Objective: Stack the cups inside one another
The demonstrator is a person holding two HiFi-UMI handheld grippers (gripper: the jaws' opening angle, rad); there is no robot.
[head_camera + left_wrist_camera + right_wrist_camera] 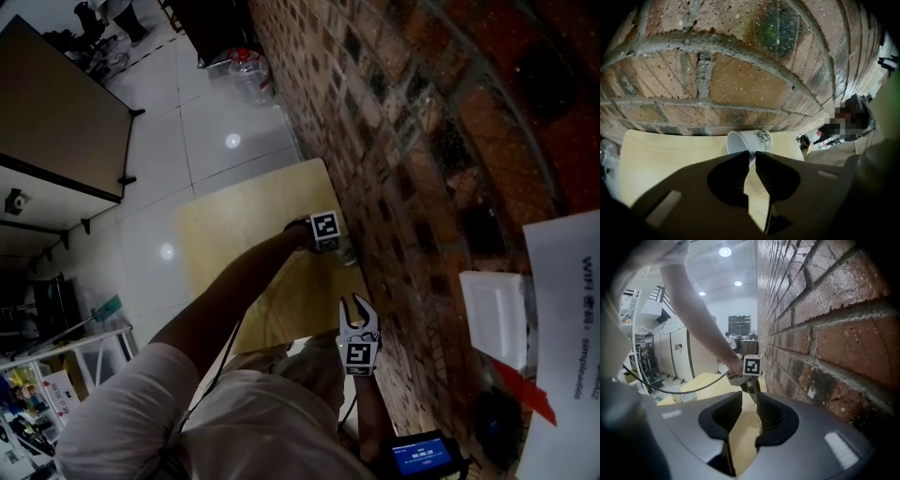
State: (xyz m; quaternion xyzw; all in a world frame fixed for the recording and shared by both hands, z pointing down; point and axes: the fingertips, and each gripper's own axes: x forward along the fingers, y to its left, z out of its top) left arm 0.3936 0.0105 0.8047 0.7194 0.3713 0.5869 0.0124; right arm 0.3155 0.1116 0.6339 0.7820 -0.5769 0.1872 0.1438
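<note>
Head view, dim light. A person stood over a pale wooden table (239, 220) pushed against a brick wall (422, 141). The left arm (234, 291) reached out across the tabletop toward the wall.

Left gripper (751, 157): pointed steeply down at the table's wall side. Jaws nearly together, with the tips pinched on the rim of a white cup (752, 139). One tip sat inside the mouth and the other outside, with the thin wall of the cup between the pads. The cup was tilted over, its mouth turned left and toward the camera and its base toward the right, and it bore a dark printed drawing on its side. It sat close to the foot of the brick wall. Whether its lower edge touched the wood could not be told.

Right gripper (749, 397): held nearer the person's body, well apart from the left one and aimed along the wall toward it. Jaws stood apart, with only bare tabletop showing in the gap.

In the right gripper view, two pale cup-like vessels (682, 393) stood side by side near the table's far left edge, too small to make out further.

Elsewhere, a clear water jug (251, 75) stood on the tiled floor (206, 131) beyond the table. A small device with a lit blue screen (420, 457) showed near the frame's bottom edge.
</note>
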